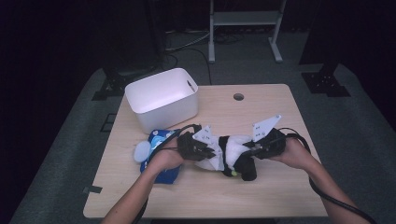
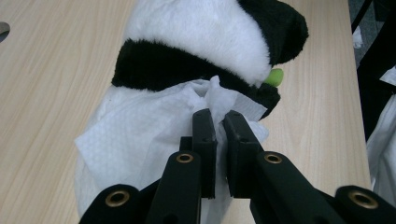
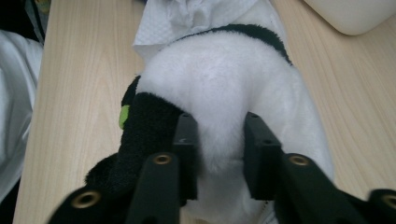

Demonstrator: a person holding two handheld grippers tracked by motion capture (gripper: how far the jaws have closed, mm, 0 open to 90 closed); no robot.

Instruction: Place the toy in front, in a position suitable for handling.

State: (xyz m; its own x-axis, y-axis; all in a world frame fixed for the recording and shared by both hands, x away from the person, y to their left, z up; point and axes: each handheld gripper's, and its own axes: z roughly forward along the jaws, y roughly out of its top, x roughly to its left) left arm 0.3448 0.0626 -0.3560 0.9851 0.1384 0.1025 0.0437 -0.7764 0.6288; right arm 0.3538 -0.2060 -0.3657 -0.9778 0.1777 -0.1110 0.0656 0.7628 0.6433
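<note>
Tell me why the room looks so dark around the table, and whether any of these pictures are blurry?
High view: light falls on the table and white bin, while the surroundings sink into near black; the picture is soft, with no glare. Left gripper view: the paper towel and plush panda are fairly sharp and evenly lit. Right gripper view: the near jaws are slightly blurred, and the panda's white fur looks bright.

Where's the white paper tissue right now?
The tissue lies on the table against the plush panda, pinched in the left gripper. In the high view it's left of the panda, in front of the white bin.
</note>
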